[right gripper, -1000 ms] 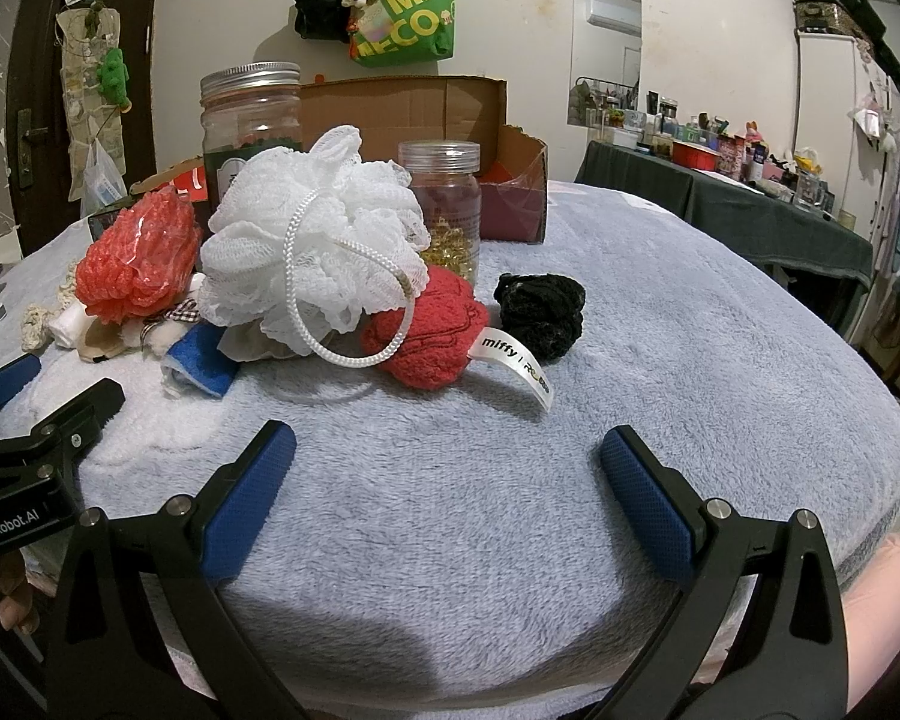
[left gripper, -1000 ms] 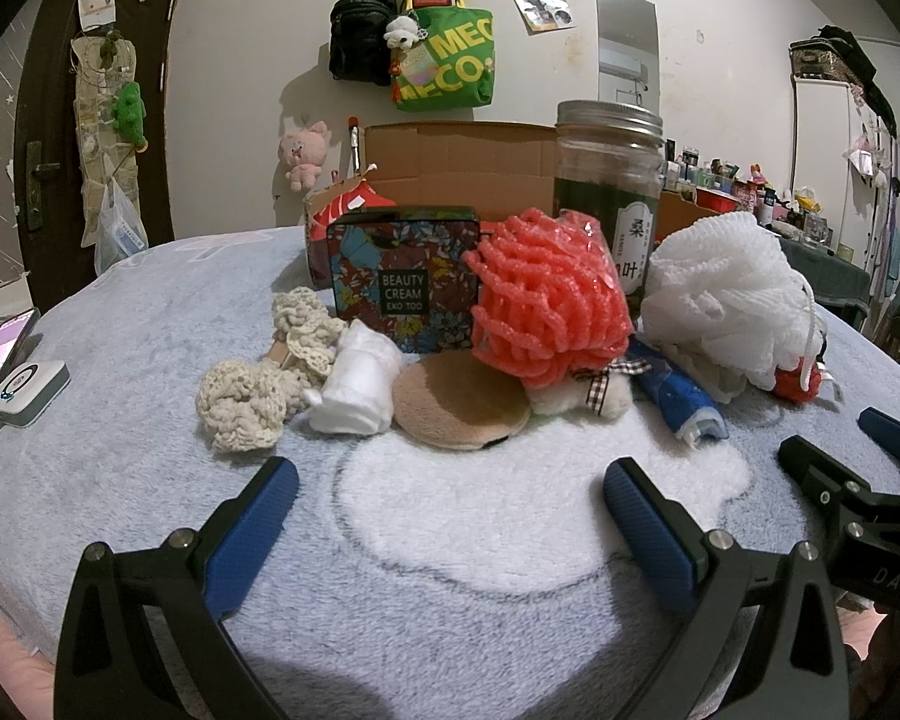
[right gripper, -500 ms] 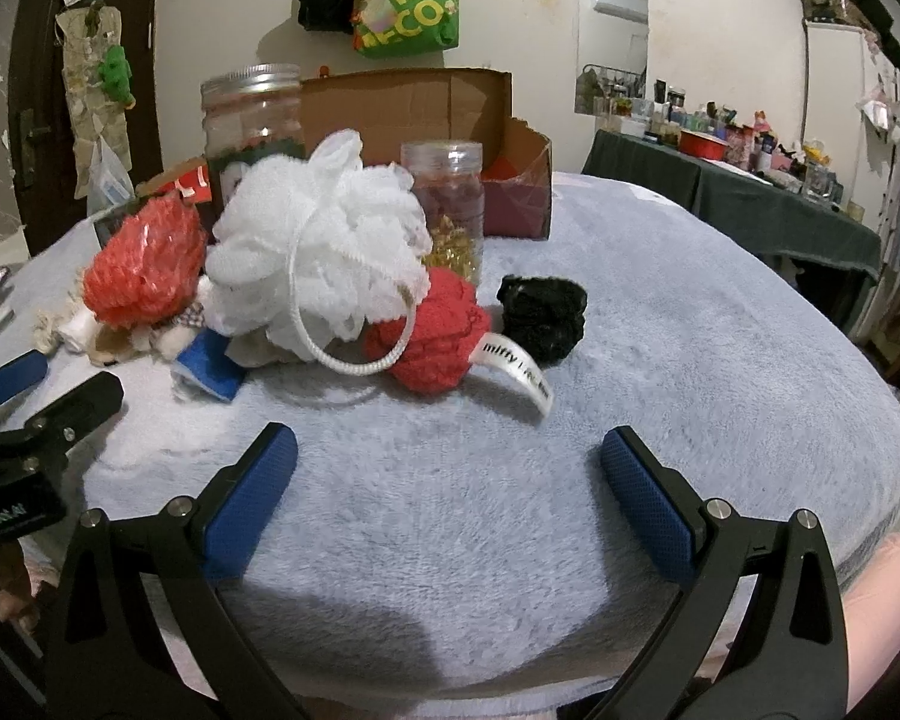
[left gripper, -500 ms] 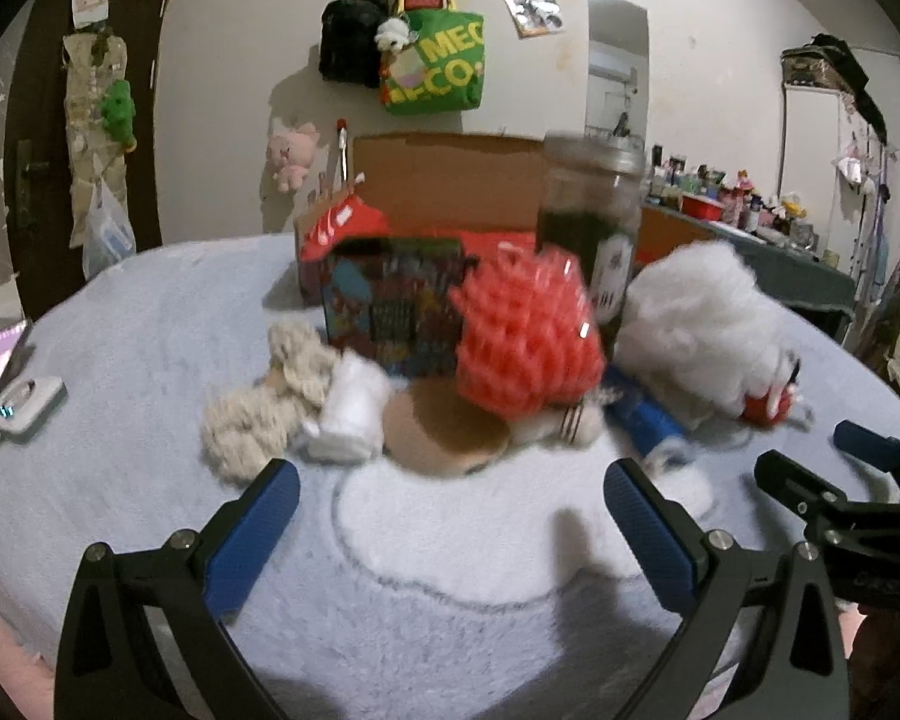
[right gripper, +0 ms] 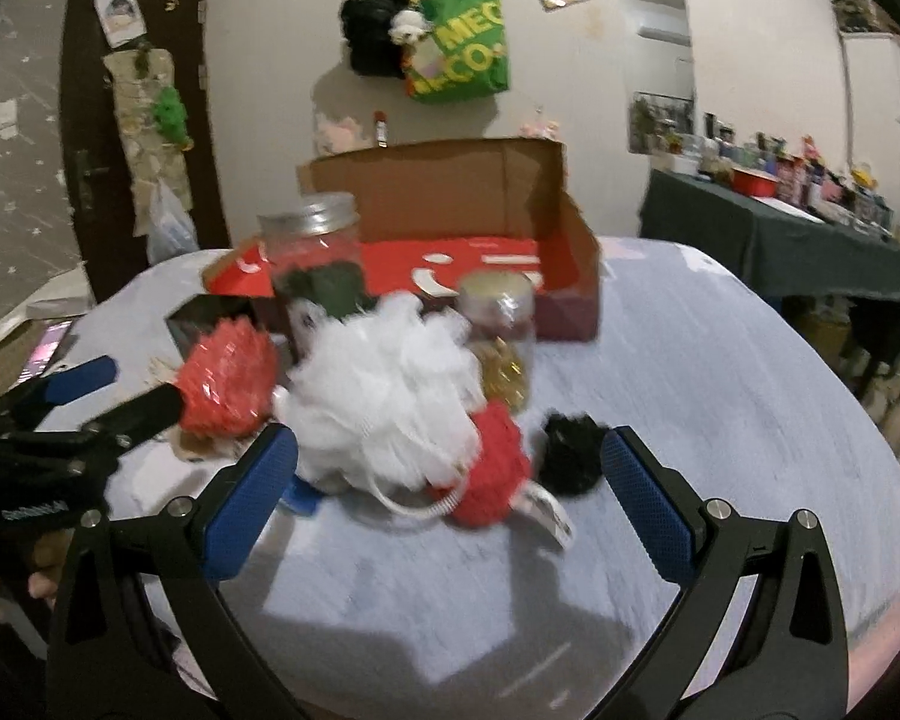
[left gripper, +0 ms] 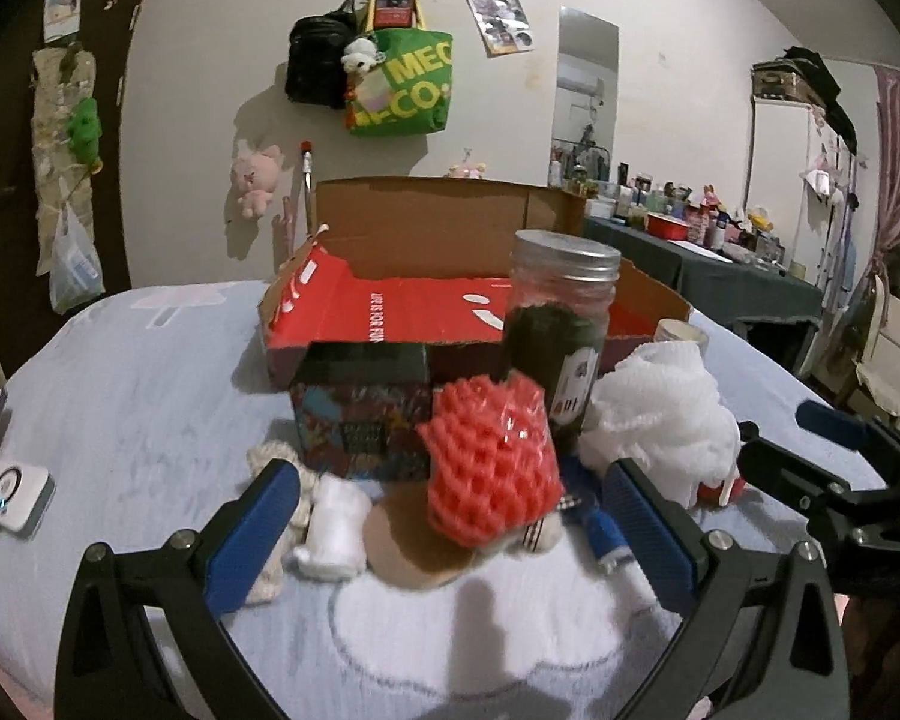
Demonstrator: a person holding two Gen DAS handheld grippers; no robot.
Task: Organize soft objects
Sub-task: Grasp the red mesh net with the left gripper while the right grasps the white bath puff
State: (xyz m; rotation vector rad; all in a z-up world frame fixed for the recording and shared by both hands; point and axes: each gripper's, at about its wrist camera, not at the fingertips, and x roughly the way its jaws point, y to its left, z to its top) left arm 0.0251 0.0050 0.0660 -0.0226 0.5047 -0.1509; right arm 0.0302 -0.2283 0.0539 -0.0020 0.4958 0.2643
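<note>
Two handheld tools hover side by side over a surface covered in pale blue plush fabric [left gripper: 120,396], facing a cluster of soft things. The left tool [left gripper: 450,531] is released, its blue-padded fingers spread wide and empty. Directly ahead, between its fingers, sits a red mesh puff [left gripper: 489,471], resting on a round tan pad [left gripper: 414,546]. Just inside the left finger lies a white cloth roll [left gripper: 333,531], with a cream crocheted piece [left gripper: 270,462] partly hidden behind that finger.

The right tool [right gripper: 450,495] is likewise released and holds nothing. A white bath pouf [right gripper: 390,396] fills the space ahead between its fingers, its cord loop trailing toward the tool. A red knitted ball [right gripper: 498,468] touches the pouf on the right, and a black scrunchie-like bundle [right gripper: 570,450] lies just inside the right finger.

Beyond the cluster stands an open cardboard box [left gripper: 450,264] with a red interior, probably the place meant to receive the soft items. A tall glass jar [left gripper: 561,324] and a patterned tin [left gripper: 360,420] stand between the tools and the box, so anything lifted would likely need carrying over them. The spread fingers suggest each tool is lining up for a first pick.
</note>
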